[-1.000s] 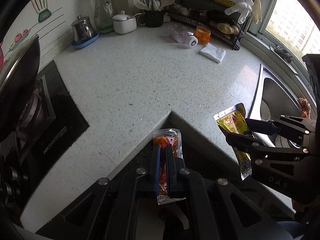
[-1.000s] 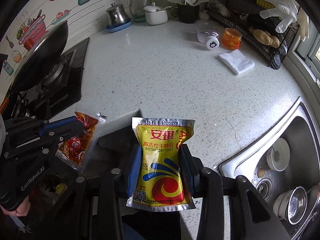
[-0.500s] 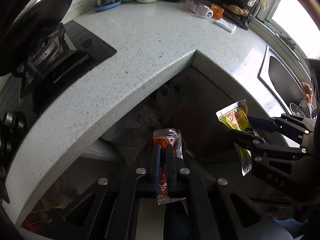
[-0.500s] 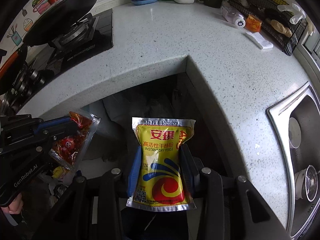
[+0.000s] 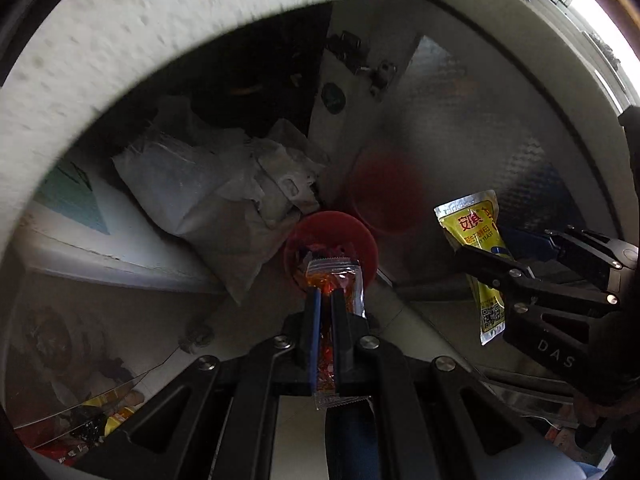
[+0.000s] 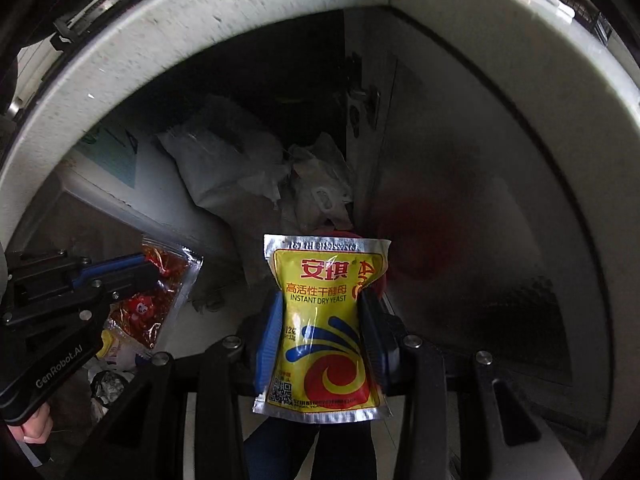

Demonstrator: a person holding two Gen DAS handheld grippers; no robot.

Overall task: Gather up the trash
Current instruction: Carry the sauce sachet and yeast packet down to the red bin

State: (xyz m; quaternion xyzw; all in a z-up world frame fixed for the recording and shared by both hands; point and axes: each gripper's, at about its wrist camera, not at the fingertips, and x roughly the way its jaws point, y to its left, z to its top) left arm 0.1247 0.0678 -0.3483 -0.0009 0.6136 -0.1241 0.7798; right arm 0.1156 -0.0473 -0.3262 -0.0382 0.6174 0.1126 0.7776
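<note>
My left gripper (image 5: 325, 298) is shut on an orange-red snack wrapper (image 5: 334, 280) and holds it just above a red trash bin (image 5: 360, 236) on the floor under the counter corner. My right gripper (image 6: 320, 300) is shut on a yellow instant dry yeast packet (image 6: 324, 320), upright between its blue pads. The packet also shows in the left wrist view (image 5: 476, 240), to the right of the bin. The wrapper also shows in the right wrist view (image 6: 160, 296), at the left. In the right wrist view the packet hides most of the bin.
The white speckled countertop edge (image 5: 160, 32) arches overhead. Crumpled white plastic bags (image 5: 224, 196) lie behind the bin in the dark corner. A shiny metal cabinet door (image 5: 500, 140) stands at the right. Loose litter (image 5: 100, 420) lies on the floor at the lower left.
Both grippers have dropped from counter height to below the countertop edge, carrying their packets. The red bin has come into view right under the left gripper's wrapper.
</note>
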